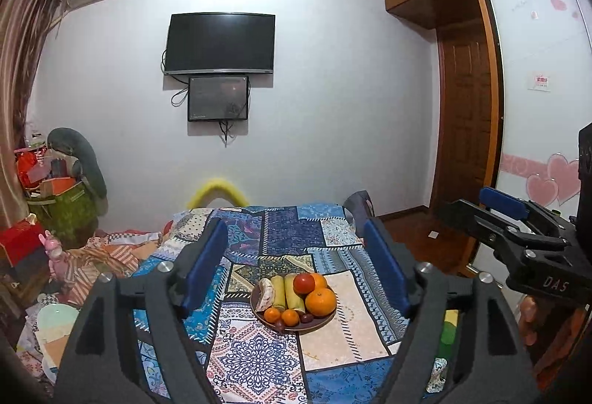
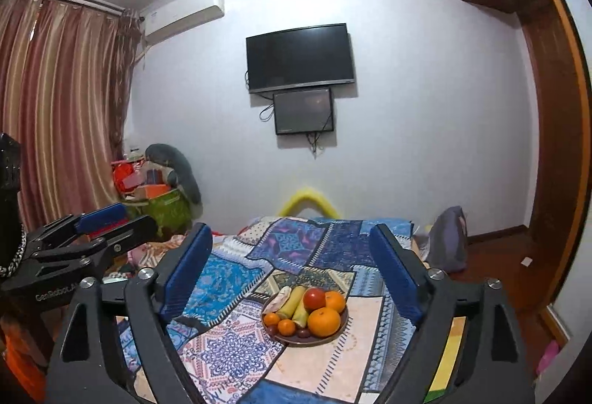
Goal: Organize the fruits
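Note:
A brown plate [image 1: 322, 323] [image 2: 342, 329] sits on the patchwork cloth and holds a large orange [image 1: 320, 301] [image 2: 324, 321], a red apple [image 1: 304, 283] [image 2: 314, 298], bananas [image 1: 285, 291] [image 2: 294, 302], small tangerines [image 1: 290, 317] [image 2: 286, 327] and dark dates [image 1: 306, 318]. My left gripper [image 1: 296, 263] is open and empty, held above and before the plate. My right gripper [image 2: 292, 274] is open and empty, also short of the plate. Each gripper shows in the other's view: the right one [image 1: 518, 219] at right, the left one [image 2: 96, 230] at left.
The patchwork-covered bed [image 1: 259, 348] [image 2: 236, 278] fills the foreground. Clutter, bags and boxes [image 1: 59, 196] pile up at the left. A wooden wardrobe and door [image 1: 466, 130] stand at the right. A TV [image 1: 221, 43] hangs on the far wall.

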### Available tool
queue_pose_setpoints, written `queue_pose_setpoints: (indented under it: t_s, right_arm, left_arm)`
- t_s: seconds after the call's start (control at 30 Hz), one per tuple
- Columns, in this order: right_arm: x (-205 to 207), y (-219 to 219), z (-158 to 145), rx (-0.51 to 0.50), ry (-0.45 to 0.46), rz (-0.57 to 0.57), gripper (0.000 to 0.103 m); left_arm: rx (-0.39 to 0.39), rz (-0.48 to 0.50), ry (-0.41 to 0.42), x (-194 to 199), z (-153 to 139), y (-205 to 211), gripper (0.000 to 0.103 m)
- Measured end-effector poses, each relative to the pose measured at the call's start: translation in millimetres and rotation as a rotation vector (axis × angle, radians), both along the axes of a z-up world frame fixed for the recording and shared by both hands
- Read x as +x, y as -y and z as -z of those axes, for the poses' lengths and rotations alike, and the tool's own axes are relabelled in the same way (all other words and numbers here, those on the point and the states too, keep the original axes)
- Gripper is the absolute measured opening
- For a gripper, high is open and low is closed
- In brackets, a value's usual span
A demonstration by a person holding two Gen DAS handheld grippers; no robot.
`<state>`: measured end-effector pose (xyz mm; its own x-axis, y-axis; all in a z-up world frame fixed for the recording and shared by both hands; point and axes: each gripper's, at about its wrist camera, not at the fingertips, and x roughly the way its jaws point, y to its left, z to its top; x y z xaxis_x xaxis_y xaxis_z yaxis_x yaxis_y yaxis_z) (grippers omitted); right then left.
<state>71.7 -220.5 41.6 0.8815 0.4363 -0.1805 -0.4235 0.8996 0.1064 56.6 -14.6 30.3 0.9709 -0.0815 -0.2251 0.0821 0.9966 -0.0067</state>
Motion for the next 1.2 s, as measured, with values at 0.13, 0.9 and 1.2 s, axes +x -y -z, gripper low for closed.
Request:
queue_pose_setpoints:
  t_s: [0.13, 0.9, 1.2]
  right_arm:
    - [-5, 1, 3, -0.006, 0.013, 0.044, 0.103]
    - [-17, 8, 5, -0.016, 0.021, 0.067, 0.103]
    - [-18, 6, 3, -0.019, 0.021, 0.066, 0.103]
  left_arm:
    - [-0.01, -0.012, 0.014, -2, 0, -1, 0.098]
    - [-0.019, -0.025, 0.008, -3, 7, 1, 0.103]
    - [-0.017, -0.025, 0.004, -2, 8, 2, 0.103]
